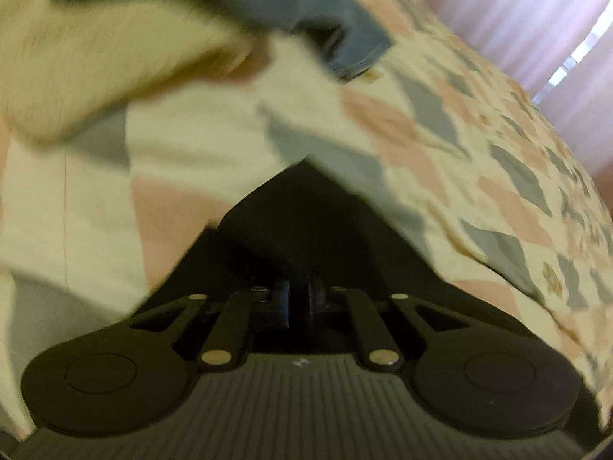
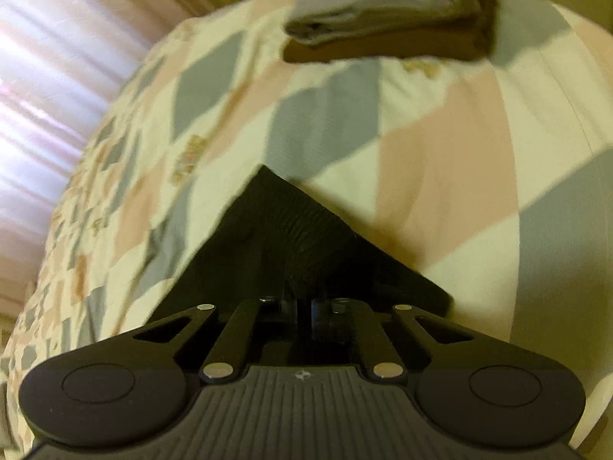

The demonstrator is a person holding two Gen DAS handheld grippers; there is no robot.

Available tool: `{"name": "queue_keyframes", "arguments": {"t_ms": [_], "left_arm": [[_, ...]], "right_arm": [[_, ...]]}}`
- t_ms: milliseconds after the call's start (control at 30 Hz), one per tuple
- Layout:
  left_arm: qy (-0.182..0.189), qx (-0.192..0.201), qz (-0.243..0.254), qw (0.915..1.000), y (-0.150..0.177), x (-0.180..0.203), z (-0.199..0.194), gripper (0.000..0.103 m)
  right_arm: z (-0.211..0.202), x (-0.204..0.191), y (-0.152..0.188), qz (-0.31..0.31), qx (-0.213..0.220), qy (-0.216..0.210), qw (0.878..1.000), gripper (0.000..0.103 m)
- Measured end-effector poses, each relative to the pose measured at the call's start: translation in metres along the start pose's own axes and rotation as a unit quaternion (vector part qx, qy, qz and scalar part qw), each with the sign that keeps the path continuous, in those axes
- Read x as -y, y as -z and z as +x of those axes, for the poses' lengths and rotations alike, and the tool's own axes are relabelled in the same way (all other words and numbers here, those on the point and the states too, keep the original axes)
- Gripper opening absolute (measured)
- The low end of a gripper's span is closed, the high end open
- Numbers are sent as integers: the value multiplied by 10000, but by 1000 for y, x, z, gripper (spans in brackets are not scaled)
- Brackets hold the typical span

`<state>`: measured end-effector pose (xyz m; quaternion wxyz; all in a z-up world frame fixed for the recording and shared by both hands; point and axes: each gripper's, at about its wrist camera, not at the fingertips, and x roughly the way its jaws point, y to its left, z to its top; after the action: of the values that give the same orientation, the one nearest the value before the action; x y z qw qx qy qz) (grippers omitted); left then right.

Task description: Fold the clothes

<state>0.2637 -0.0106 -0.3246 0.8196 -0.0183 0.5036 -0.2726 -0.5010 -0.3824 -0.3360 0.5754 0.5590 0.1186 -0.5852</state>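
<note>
The unfolded clothes lie in the upper left of the left wrist view: a fluffy cream garment (image 1: 95,73) bunched in a loose heap, with a blue denim piece (image 1: 276,4) draped over its far side and running toward the upper middle of the frame, one hem hanging down at its right end. Both are blurred, so seams and sleeves cannot be told. They rest on a bed whose quilt (image 1: 479,161) carries pink, grey and cream diamonds. The heap sits ahead and to the left of the left claw (image 1: 302,180), whose fingers come together to a dark point with nothing visibly caught between them; the cream garment's near edge is close to that point but not touching it. As far as the blur allows, the cream garment's long axis runs from lower left to upper right. In the right wrist view a neat folded stack (image 2: 390,19), grey cloth over brown, lies at the top of the frame, well ahead of the right claw (image 2: 268,180), which is likewise closed to a point over bare quilt and holds nothing. Pale pink curtains (image 2: 49,76) fill the left edge there. Judging from this, the left claw is much nearer the loose clothes, and would need to part before taking the cream garment's near edge.
</note>
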Motion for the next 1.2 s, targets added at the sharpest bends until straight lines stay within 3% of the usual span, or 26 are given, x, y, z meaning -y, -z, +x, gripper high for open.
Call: {"name": "queue_keyframes", "arguments": {"t_ms": [167, 300, 433, 533, 700, 733, 800, 833, 867, 967, 1033, 1100, 1167, 1200], "left_arm": [[133, 498, 479, 9975, -15, 12, -64, 6], [-64, 581, 738, 9956, -8, 6, -90, 6], [-565, 93, 820, 9950, 22, -12, -53, 6], [-865, -96, 1112, 9900, 44, -16, -25, 6], [-839, 18, 1120, 9902, 48, -18, -33, 6], [-846, 20, 1223, 9889, 49, -17, -34, 7], [-1073, -142, 1646, 9804, 57, -11, -26, 12], [-1187, -224, 1858, 9751, 61, -8, -21, 15], [-1300, -305, 2068, 9692, 64, -6, -17, 17], [-1505, -208, 2035, 9672, 65, -8, -26, 29], [-1647, -154, 1860, 9685, 62, -12, -35, 31], [-1801, -15, 1986, 9634, 61, -6, -43, 29], [-2167, 296, 2362, 9468, 65, 11, -49, 22], [-2116, 368, 2381, 9472, 65, 15, -51, 23]], "right_arm": [[-33, -14, -8, -4, -14, -366, 9993, 5], [-52, -3, -2, 178, -97, -417, 9989, 5], [-35, 27, 9, 274, -372, -41, 9989, 5], [-17, 44, 16, 292, -575, 248, 9976, 6], [-19, 36, 9, 142, -495, 151, 9986, 6], [-20, 33, 7, 80, -480, 133, 9987, 9], [-16, 30, 6, -9, -536, 223, 9983, 31], [-15, 30, 8, -35, -560, 463, 9974, 49], [-13, 30, 11, -61, -582, 705, 9958, 55], [-25, 25, 19, -376, -308, 1095, 9928, 62], [-37, 14, 24, -766, -1, 1488, 9859, 66], [-46, -2, 33, -1261, 296, 1761, 9758, 66], [-50, -20, 46, -1871, 566, 1794, 9642, 65], [-51, -29, 53, -2173, 700, 1807, 9567, 65]]}}
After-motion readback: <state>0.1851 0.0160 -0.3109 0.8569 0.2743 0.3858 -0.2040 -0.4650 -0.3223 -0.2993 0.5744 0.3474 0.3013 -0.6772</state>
